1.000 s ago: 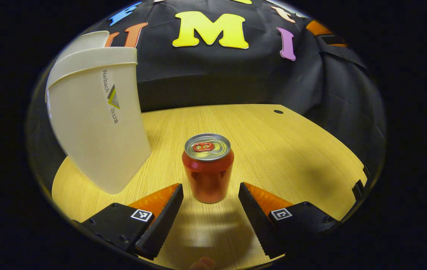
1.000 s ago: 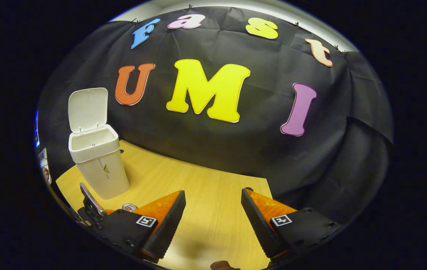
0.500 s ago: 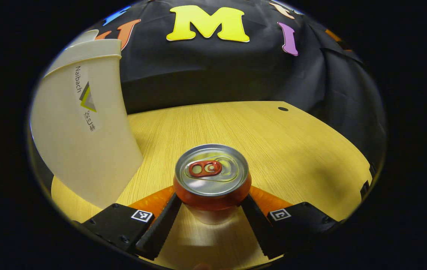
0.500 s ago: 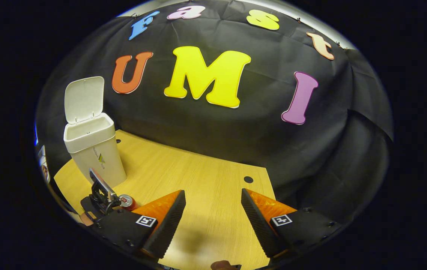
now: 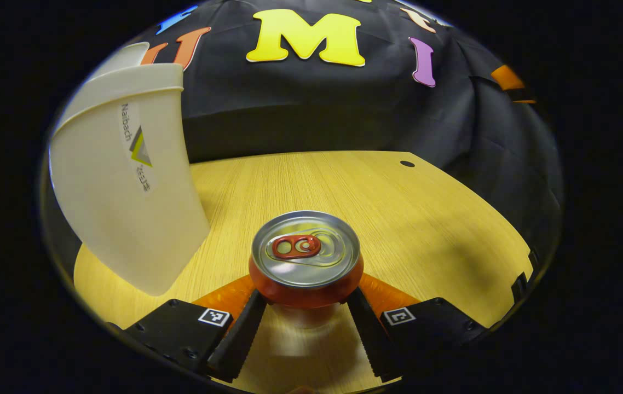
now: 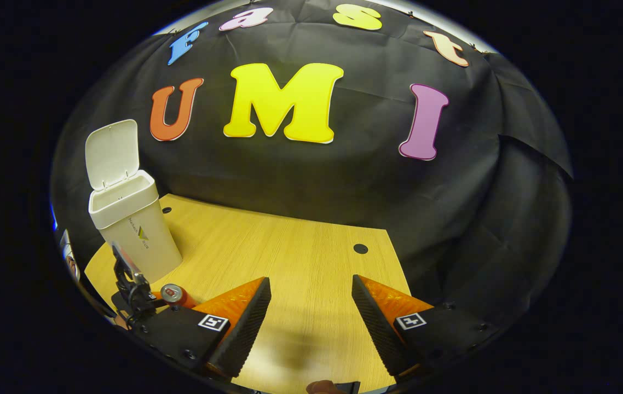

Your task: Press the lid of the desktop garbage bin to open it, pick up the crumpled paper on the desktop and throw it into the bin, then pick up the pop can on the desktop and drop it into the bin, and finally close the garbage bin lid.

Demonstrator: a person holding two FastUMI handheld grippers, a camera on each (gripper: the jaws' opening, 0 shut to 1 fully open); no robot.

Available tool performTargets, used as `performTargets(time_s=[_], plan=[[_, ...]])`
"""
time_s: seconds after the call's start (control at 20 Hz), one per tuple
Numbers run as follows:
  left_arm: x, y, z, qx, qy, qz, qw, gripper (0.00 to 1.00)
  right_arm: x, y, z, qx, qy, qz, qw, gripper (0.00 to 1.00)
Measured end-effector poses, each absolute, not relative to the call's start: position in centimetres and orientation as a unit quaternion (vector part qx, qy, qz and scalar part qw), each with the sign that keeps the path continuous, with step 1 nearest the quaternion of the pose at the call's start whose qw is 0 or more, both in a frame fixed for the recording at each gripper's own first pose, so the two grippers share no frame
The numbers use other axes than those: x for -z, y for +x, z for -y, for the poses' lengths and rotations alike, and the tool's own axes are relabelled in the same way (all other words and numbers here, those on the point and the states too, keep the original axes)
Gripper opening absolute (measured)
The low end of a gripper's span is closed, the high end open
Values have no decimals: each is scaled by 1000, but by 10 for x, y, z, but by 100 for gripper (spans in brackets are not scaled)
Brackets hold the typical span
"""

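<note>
A red pop can [image 5: 305, 268] with a silver top stands upright between the fingers of my left gripper [image 5: 303, 309], and both fingers press on its sides. The white garbage bin [image 5: 125, 180] rises just to the left of the can, close by. In the right gripper view the bin [image 6: 136, 235] stands at the table's far left with its lid [image 6: 111, 153] swung up and open; its inside is hidden. There the left gripper [image 6: 150, 298] holds the can [image 6: 176, 295] in front of the bin. My right gripper [image 6: 311, 312] hangs open over the wooden table [image 6: 289, 257], holding nothing.
The black cloth wall closes off the back and right side of the table [image 5: 426, 219]. Small round holes [image 6: 360, 248] mark the tabletop near its far edge. The table's right edge [image 5: 519, 273] is notched.
My left gripper moved forward around the can, and its fingers closed onto the can's sides. The right gripper drifted a little and stayed open.
</note>
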State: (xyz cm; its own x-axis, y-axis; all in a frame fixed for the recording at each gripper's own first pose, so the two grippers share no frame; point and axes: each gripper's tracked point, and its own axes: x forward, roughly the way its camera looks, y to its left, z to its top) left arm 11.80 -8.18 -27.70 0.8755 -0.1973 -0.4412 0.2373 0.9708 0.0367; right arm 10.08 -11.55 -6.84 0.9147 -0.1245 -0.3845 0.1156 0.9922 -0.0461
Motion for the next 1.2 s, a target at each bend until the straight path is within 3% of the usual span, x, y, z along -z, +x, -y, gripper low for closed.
performTargets(time_s=[0.7,1.0,1.2], plan=[[97,54,47,45,31,-212,976,86,125,64,122,22,38,-227,973,95],[15,82,4,-13,24,-189,982,86,117,84,128,17,38,-216,976,95],[4,108,-32,-51,-1,-197,979,86,125,97,125,20,46,-223,973,94]])
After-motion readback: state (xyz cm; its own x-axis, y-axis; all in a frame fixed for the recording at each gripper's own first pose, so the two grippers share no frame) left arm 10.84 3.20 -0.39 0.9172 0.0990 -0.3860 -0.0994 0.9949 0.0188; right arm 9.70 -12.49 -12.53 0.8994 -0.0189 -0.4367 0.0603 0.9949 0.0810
